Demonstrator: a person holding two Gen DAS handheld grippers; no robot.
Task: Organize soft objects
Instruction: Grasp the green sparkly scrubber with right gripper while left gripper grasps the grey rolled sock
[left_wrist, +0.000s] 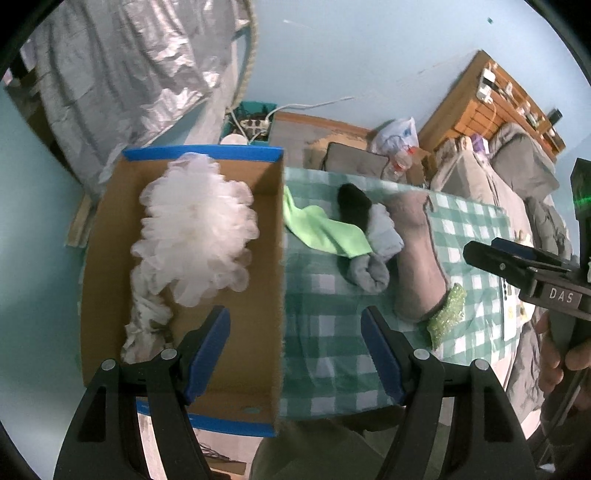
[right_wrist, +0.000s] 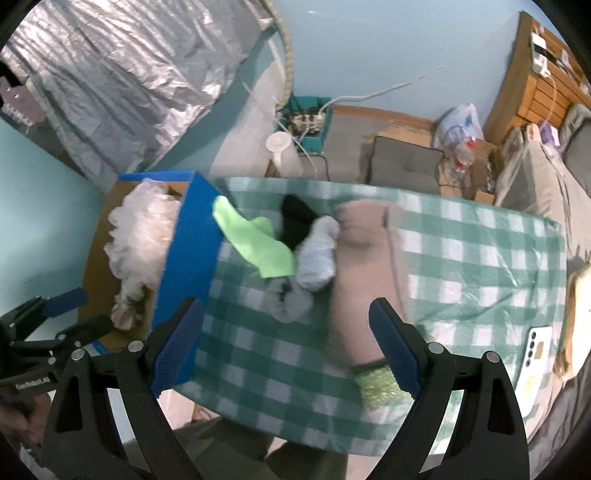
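While both grippers hang over the near table edge, left gripper (left_wrist: 295, 354) and right gripper (right_wrist: 286, 345) stand spread wide, nothing between the pads. Box (left_wrist: 275, 258) at left holds a white loofah (left_wrist: 195, 236). On the checked cloth (left_wrist: 332, 332), just right of box: green cloth (left_wrist: 325, 232), black sock (left_wrist: 354, 206), grey socks (left_wrist: 373, 266), tan pouch (left_wrist: 417, 258) (blurred in the right view), green scrubber (left_wrist: 447, 314) at its near end
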